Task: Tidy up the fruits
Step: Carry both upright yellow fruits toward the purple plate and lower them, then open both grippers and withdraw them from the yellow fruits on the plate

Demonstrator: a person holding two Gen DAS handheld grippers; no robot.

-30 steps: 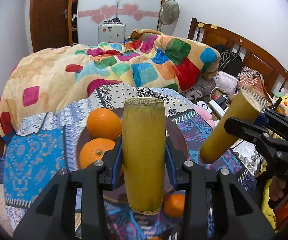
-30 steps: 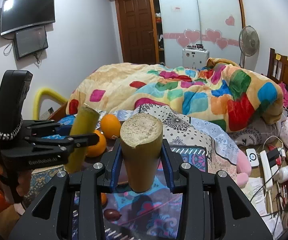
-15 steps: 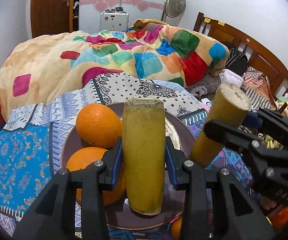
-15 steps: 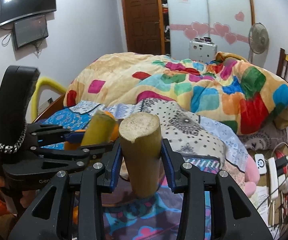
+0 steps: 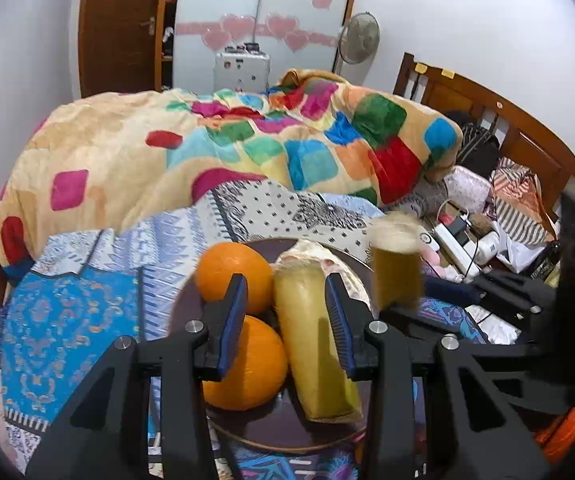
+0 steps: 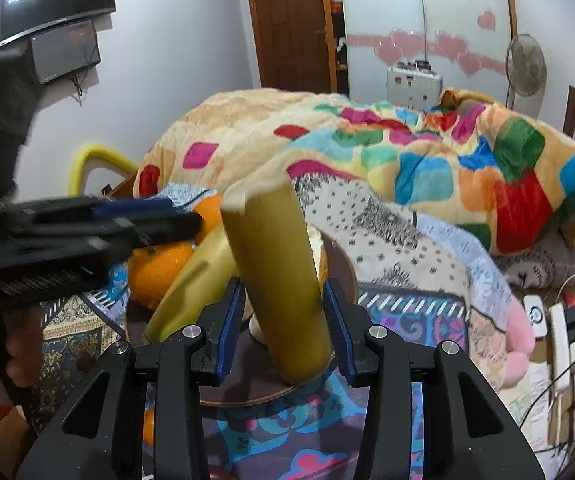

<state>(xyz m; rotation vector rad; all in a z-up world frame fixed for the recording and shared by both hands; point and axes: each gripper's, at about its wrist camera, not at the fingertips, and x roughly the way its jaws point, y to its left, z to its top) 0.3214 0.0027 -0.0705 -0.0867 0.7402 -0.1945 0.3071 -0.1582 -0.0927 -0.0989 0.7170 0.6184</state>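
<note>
Left wrist view: the dark round plate (image 5: 191,308) sits on the patterned bed sheet (image 5: 87,304), its left rim bare, its near rim hidden behind the claw body. Two oranges (image 5: 233,276) fill the plate's left half, one behind the other, touching. A yellow-green sugarcane piece (image 5: 315,344) lies on the plate just right of them, tilted, its cut end pointing away. The left claw (image 5: 285,324) stands wide open around it: the right pad touches or nearly touches the cane, the left pad sits in front of the oranges with a gap to the cane. To the right, a second cane piece (image 5: 395,276), blurred, stands over the plate's right edge in the right claw. The quilt (image 5: 223,148) heaps up beyond.

Right wrist view: the right claw (image 6: 283,324) has its pads parted, the second cane piece (image 6: 279,280) leaning between them with its lower end on the plate's near rim (image 6: 247,400); whether the pads grip it I cannot tell. The left claw (image 6: 159,226) reaches in from the left, blurred, above the lying cane (image 6: 191,284) and an orange (image 6: 155,276).
</note>
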